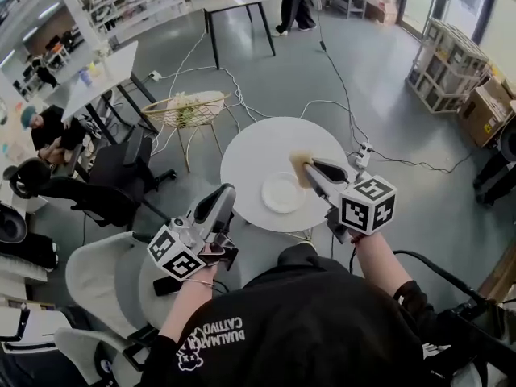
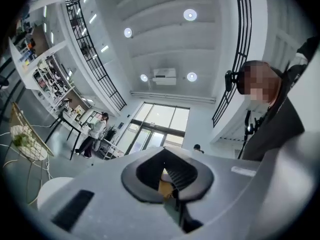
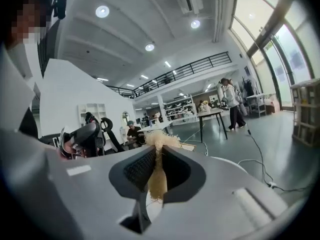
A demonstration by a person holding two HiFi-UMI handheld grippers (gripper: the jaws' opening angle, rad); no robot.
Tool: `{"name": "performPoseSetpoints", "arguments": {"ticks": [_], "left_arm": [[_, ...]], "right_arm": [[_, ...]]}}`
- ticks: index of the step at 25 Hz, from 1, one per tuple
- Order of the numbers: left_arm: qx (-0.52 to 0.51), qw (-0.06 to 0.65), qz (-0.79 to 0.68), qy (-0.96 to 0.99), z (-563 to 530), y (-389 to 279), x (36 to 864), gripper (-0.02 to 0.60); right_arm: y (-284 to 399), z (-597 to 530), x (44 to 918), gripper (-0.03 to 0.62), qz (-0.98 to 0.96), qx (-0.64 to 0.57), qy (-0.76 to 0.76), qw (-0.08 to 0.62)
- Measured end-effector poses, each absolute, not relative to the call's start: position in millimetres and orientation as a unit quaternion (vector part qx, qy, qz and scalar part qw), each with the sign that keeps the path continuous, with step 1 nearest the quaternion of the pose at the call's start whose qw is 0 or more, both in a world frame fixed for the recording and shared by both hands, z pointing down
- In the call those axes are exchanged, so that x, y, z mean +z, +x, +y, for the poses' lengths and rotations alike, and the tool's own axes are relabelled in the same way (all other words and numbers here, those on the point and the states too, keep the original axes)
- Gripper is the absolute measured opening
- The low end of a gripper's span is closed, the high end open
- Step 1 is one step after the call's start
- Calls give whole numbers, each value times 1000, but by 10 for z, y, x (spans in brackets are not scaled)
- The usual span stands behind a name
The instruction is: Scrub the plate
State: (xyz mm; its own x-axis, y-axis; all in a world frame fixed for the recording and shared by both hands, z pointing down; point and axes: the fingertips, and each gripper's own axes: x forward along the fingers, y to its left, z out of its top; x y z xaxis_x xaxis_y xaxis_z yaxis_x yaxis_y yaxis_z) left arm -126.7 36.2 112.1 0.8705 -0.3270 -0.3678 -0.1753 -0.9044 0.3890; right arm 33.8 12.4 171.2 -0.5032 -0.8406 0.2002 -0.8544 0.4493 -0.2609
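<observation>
A white plate (image 1: pixel 284 192) lies on the round white table (image 1: pixel 250 156), right of its middle. My right gripper (image 1: pixel 312 170) hovers over the plate's far right rim, shut on a tan fibrous scrub pad (image 1: pixel 300 164). In the right gripper view the scrub pad (image 3: pixel 158 176) is pinched between the ribbed pads, with a frayed tuft sticking out past the tips of the right gripper (image 3: pixel 156 170). My left gripper (image 1: pixel 226 193) is raised at the table's near left edge, off the plate, jaws shut. In its own view the left gripper (image 2: pixel 167 173) points up at the ceiling; a small yellowish bit shows between the pads, and I cannot tell what it is.
A power strip (image 1: pixel 360 158) with cables sits at the table's right edge. A wire chair (image 1: pixel 187 110) stands beyond the table to the left, a black office chair (image 1: pixel 105 188) further left, and white chairs (image 1: pixel 97 274) by my left arm. Shelving racks (image 1: pixel 447 63) stand at right.
</observation>
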Motion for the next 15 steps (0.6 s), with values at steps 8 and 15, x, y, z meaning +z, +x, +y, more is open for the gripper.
{"name": "performPoseSetpoints", "arguments": {"ticks": [8,15], "left_arm": [[-221,174,-113,953,806,-1471,1239,-1],[-210,172,-106,957,922,-1533,1278,0]], "right_arm": [[8,684,1863,40,-840,148,519,56],[-71,806,1897,40,-829,158,534,51]]}}
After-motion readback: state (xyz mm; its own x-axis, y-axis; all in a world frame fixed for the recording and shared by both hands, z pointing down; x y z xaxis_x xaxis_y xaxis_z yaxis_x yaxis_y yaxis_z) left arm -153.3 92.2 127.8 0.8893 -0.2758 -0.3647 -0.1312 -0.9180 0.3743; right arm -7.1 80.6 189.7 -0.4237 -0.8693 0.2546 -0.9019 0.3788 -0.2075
